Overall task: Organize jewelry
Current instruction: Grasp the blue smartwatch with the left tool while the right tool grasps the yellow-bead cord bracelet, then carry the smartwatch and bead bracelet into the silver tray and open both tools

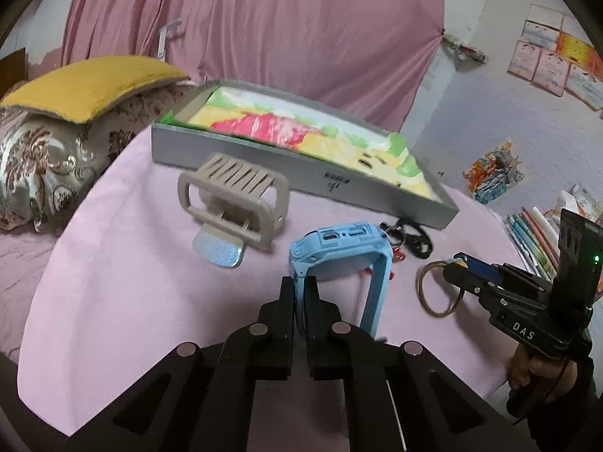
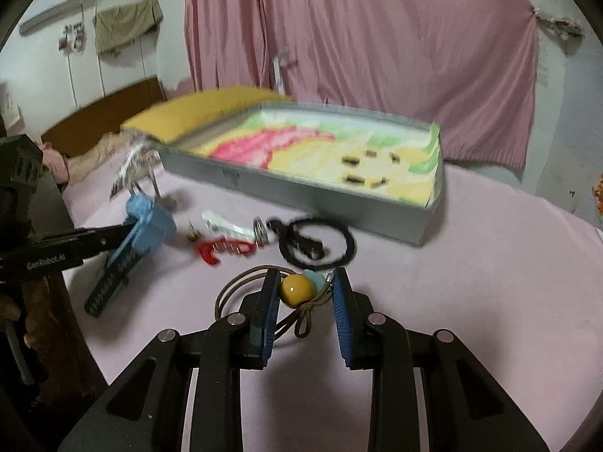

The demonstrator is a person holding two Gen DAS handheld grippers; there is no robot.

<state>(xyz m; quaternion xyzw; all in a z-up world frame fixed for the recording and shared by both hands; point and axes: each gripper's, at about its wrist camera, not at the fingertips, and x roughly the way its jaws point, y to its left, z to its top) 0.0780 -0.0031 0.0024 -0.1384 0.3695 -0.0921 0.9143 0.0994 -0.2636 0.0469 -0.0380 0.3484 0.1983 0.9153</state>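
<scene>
A light-blue watch (image 1: 339, 248) lies on the pink bedcover, and my left gripper (image 1: 299, 286) is shut on its strap near the case. From the right wrist view that watch (image 2: 150, 222) looks tilted up in the left gripper (image 2: 124, 231). A brown cord bracelet with a yellow bead (image 2: 296, 288) sits between the fingers of my right gripper (image 2: 305, 290). One pad touches the bead and the other touches the teal charm and small ring beside it. An open grey box (image 1: 264, 158) with a bright printed lining stands behind.
A beige claw clip (image 1: 233, 196) lies left of the watch. A black cord (image 2: 320, 245), a red clip (image 2: 222, 250) and a silver clip (image 2: 226, 228) lie before the grey box (image 2: 301, 192). Pillows sit far left. A pink curtain hangs behind.
</scene>
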